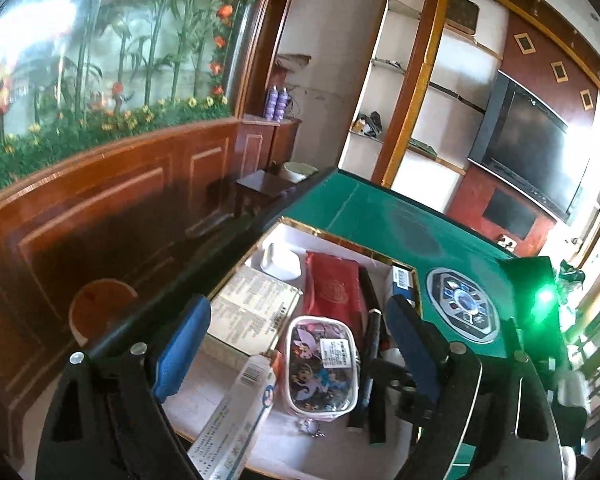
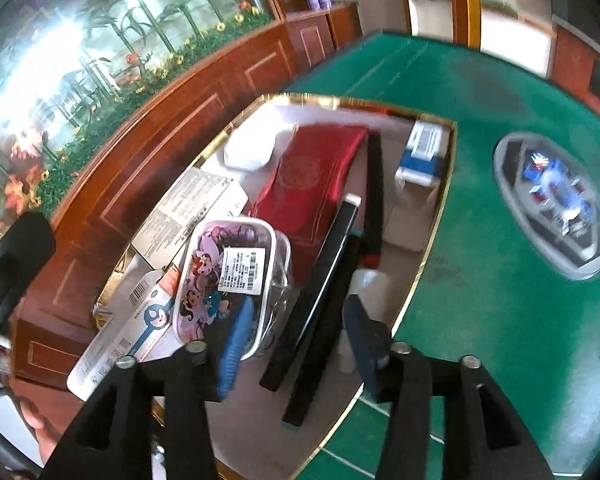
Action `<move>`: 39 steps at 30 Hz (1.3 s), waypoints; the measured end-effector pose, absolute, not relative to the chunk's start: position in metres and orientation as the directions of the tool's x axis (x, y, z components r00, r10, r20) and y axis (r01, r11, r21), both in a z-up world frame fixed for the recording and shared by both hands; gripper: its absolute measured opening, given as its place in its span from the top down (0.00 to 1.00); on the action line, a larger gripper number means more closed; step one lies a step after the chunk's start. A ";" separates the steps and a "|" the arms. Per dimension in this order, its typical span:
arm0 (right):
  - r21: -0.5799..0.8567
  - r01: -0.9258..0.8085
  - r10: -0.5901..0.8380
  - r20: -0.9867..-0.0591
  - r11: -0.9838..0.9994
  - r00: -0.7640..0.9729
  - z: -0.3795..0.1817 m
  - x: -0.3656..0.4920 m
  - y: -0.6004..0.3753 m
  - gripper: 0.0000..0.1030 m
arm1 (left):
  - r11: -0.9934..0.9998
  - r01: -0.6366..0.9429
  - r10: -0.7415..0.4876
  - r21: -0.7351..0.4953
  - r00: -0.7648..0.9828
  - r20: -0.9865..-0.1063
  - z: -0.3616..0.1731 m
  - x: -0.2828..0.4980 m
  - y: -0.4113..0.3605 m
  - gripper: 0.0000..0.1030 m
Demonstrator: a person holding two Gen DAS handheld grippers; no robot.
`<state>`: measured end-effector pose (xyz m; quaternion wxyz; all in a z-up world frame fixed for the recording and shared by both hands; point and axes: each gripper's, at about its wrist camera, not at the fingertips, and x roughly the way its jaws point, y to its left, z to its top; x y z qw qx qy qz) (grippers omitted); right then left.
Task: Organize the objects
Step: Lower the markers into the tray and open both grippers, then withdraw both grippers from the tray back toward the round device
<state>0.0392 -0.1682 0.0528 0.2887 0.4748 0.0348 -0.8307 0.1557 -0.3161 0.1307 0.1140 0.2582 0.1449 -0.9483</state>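
A gold-rimmed white box [image 1: 332, 236] [image 2: 440, 216] sits on the green table and holds the objects. In it lie a cartoon-printed clear pouch [image 1: 322, 364] [image 2: 224, 276], a toothpaste carton [image 1: 236, 412] [image 2: 136, 332], a red fabric case [image 1: 332, 292] [image 2: 312, 176], a long black box [image 2: 320, 296], a small white case [image 1: 280, 260] [image 2: 250, 150] and a blue-and-white carton [image 2: 424, 152]. My left gripper [image 1: 298, 320] hangs open over the pouch, its blue pads well clear of it. My right gripper [image 2: 296, 332] stands open astride the black box, and its pads do not press on it.
A printed beige box [image 1: 252, 312] [image 2: 192, 208] lies at the box's left side. The green felt table [image 1: 380, 216] [image 2: 500, 320] has a grey control panel [image 1: 464, 304] [image 2: 552, 208] at its centre. Wood panelling and a plant display run along the left.
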 end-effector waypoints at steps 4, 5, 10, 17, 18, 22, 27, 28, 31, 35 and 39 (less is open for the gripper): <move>0.137 0.503 -0.418 -0.757 -0.853 -0.502 0.071 0.052 -0.155 0.31 | -0.933 0.317 -0.207 -0.172 -0.862 -0.462 0.141 0.166 -0.308 0.07; 0.117 0.499 -0.409 -0.743 -0.859 -0.530 0.076 0.055 -0.152 0.27 | -0.932 0.322 -0.220 -0.165 -0.866 -0.449 0.144 0.168 -0.305 0.06; 0.013 0.454 -0.356 -0.641 -0.891 -0.680 0.100 0.075 -0.129 0.16 | -0.937 0.331 -0.261 -0.109 -0.874 -0.411 0.153 0.172 -0.289 0.04; -0.038 0.405 -0.309 -0.584 -0.913 -0.751 0.111 0.086 -0.097 0.12 | -0.960 0.270 -0.212 -0.077 -0.877 -0.430 0.159 0.166 -0.253 0.04; -0.037 0.399 -0.305 -0.582 -0.916 -0.754 0.110 0.087 -0.090 0.11 | -0.962 0.262 -0.208 -0.070 -0.878 -0.430 0.160 0.165 -0.247 0.04; -0.029 0.373 -0.290 -0.571 -0.927 -0.768 0.110 0.088 -0.068 0.11 | -0.971 0.235 -0.194 -0.044 -0.881 -0.431 0.163 0.162 -0.224 0.04; -0.020 0.329 -0.263 -0.556 -0.944 -0.788 0.111 0.087 -0.039 0.11 | -0.980 0.200 -0.180 -0.002 -0.885 -0.429 0.166 0.156 -0.196 0.04; -0.017 0.322 -0.259 -0.556 -0.947 -0.790 0.110 0.087 -0.034 0.11 | -0.981 0.194 -0.178 0.008 -0.885 -0.431 0.167 0.154 -0.190 0.04; -0.004 0.303 -0.249 -0.557 -0.953 -0.792 0.109 0.084 -0.019 0.11 | -0.984 0.176 -0.171 0.028 -0.883 -0.438 0.166 0.149 -0.177 0.04; 0.007 0.274 -0.230 -0.563 -0.962 -0.794 0.105 0.079 0.000 0.10 | -0.988 0.144 -0.151 0.049 -0.877 -0.456 0.162 0.139 -0.159 0.04; 0.013 0.235 -0.199 -0.579 -0.972 -0.790 0.098 0.071 0.018 0.10 | -0.993 0.113 -0.121 0.046 -0.865 -0.486 0.155 0.127 -0.147 0.04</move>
